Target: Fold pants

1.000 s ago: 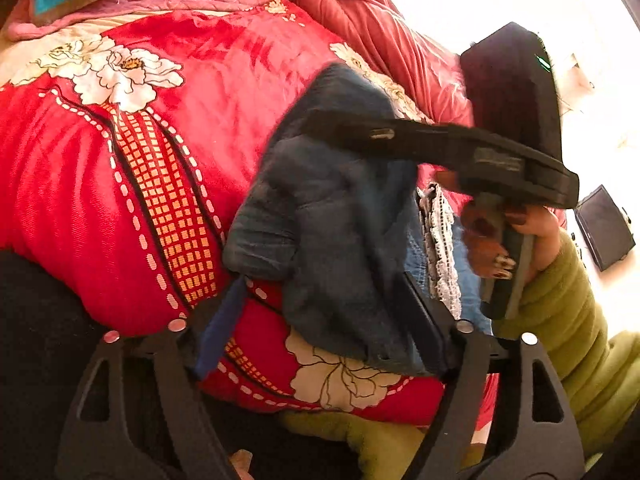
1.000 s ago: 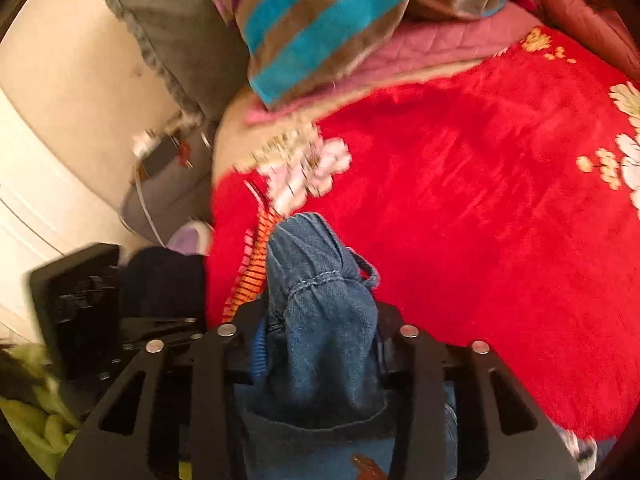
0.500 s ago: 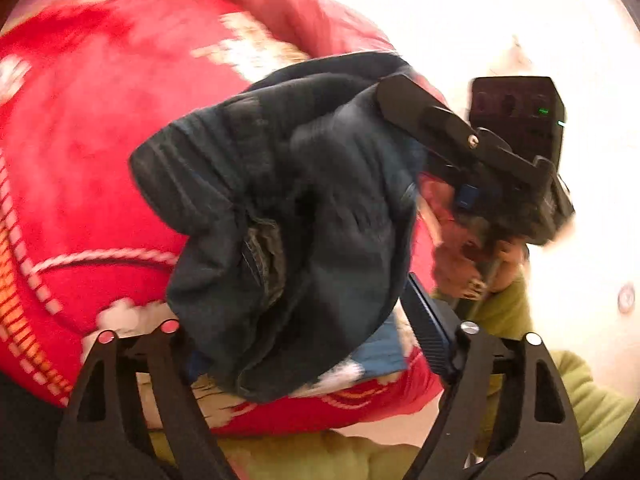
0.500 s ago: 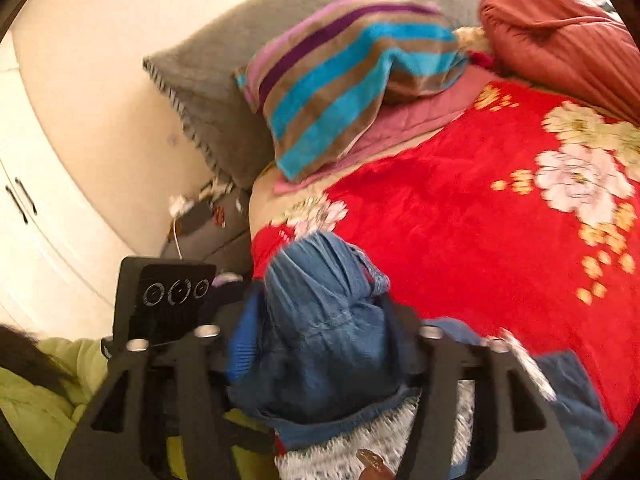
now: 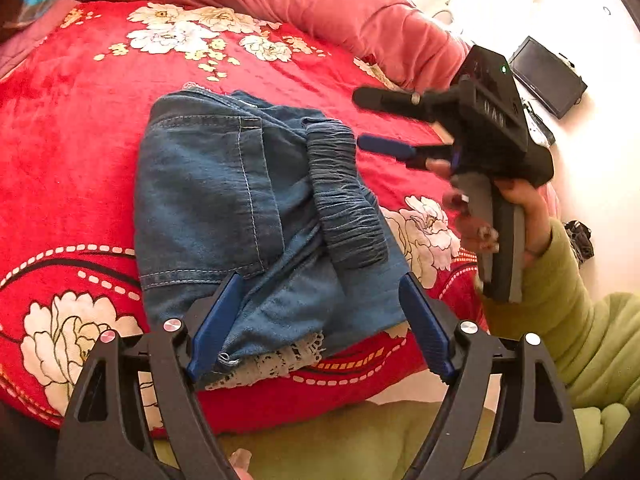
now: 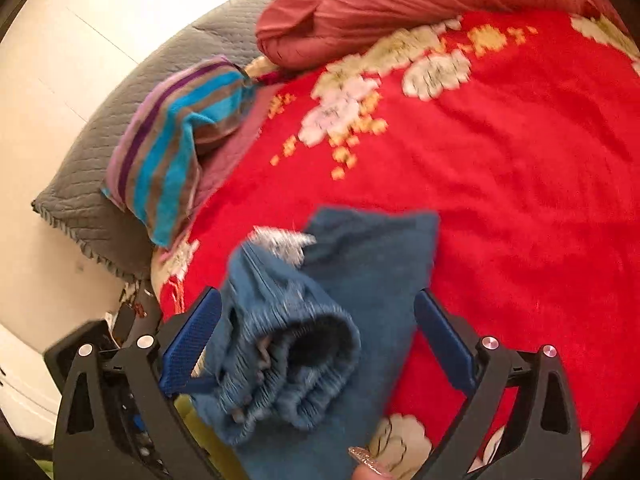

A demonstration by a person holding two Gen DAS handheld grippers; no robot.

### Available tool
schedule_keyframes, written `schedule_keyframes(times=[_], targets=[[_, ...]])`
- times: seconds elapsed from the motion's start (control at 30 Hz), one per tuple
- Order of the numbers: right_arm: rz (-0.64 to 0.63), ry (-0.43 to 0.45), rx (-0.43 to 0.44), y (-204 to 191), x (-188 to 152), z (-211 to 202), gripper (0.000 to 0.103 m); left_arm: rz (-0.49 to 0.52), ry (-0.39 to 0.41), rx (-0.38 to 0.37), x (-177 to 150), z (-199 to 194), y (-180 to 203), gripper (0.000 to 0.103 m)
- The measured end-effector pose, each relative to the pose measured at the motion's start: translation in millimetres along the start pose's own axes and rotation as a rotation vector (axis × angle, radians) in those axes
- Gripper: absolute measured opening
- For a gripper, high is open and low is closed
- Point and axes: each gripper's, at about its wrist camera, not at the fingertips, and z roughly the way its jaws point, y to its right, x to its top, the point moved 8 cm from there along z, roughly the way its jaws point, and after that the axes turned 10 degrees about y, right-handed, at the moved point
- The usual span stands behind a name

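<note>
The blue denim pants (image 5: 256, 216) lie folded in a compact bundle on the red flowered blanket (image 5: 72, 152), with the elastic waistband (image 5: 344, 196) on top at the right and lace trim at the near edge. My left gripper (image 5: 320, 320) is open, its blue pads on either side of the bundle's near edge. My right gripper (image 5: 360, 120) hovers open at the right of the bundle. In the right wrist view the pants (image 6: 320, 320) lie between the open pads of the right gripper (image 6: 316, 336), blurred.
A pink quilt roll (image 5: 320, 4) lies along the far side of the bed. A striped pillow (image 6: 172, 156) and a grey pillow (image 6: 100, 184) sit at the head. A dark screen (image 5: 548, 76) lies on the floor beyond the bed's right edge.
Both grippers held the pants lifted and bunched; now the pants lie folded on the blanket and both grippers have opened and let go. The right gripper has drawn back to the right.
</note>
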Motion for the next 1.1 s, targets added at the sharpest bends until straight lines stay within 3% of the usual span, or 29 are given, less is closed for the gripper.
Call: schedule_keyframes(times=[0.1, 0.13, 0.2, 0.27, 0.33, 0.43, 0.5, 0.6, 0.7, 0.73, 0.8, 0.9, 0.97, 1.1], targets=[[-0.068, -0.059, -0.037, -7, -9, 19, 0.097, 0.007, -0.001, 0.013, -2, 2, -3, 0.072], [-0.092, -0.082, -0.056, -11, -14, 22, 0.083, 0.009, -0.001, 0.022, -4, -3, 0, 0.072], [-0.132, -0.091, -0.024, -27, -19, 26, 0.046, 0.017, -0.002, 0.034, -4, -3, 0, 0.073], [-0.18, -0.05, -0.003, -40, -14, 15, 0.043, 0.018, -0.004, 0.044, -3, -1, -3, 0.073], [-0.191, -0.028, -0.027, -34, -10, 9, 0.043, 0.012, 0.0, 0.035, -3, -2, -4, 0.073], [-0.205, -0.069, -0.131, -9, -18, 16, 0.043, 0.013, -0.001, 0.019, -4, -2, -2, 0.073], [-0.202, -0.073, -0.136, -6, -23, 18, 0.046, 0.018, -0.006, 0.025, -6, -2, -2, 0.073], [-0.238, -0.047, -0.153, -14, -20, 12, 0.061, 0.01, 0.0, 0.028, -5, -4, -4, 0.073], [-0.307, 0.008, -0.158, -29, -11, -7, 0.069, 0.021, 0.031, 0.045, -2, -16, -2, 0.074], [-0.332, 0.031, -0.156, -34, -9, -16, 0.075, 0.025, 0.05, 0.055, 1, -22, -3, 0.079], [-0.386, 0.066, -0.145, -45, -8, -31, 0.076, 0.005, 0.103, 0.068, 9, -41, -9, 0.081], [-0.497, 0.096, -0.153, -60, -16, -51, 0.076, -0.053, 0.175, 0.128, 22, -69, -33, 0.082], [-0.572, 0.097, -0.146, -72, -29, -60, 0.076, -0.102, 0.202, 0.21, 28, -84, -59, 0.082], [-0.747, 0.053, -0.088, -103, -66, -62, 0.076, -0.148, 0.194, 0.296, 37, -92, -84, 0.078]])
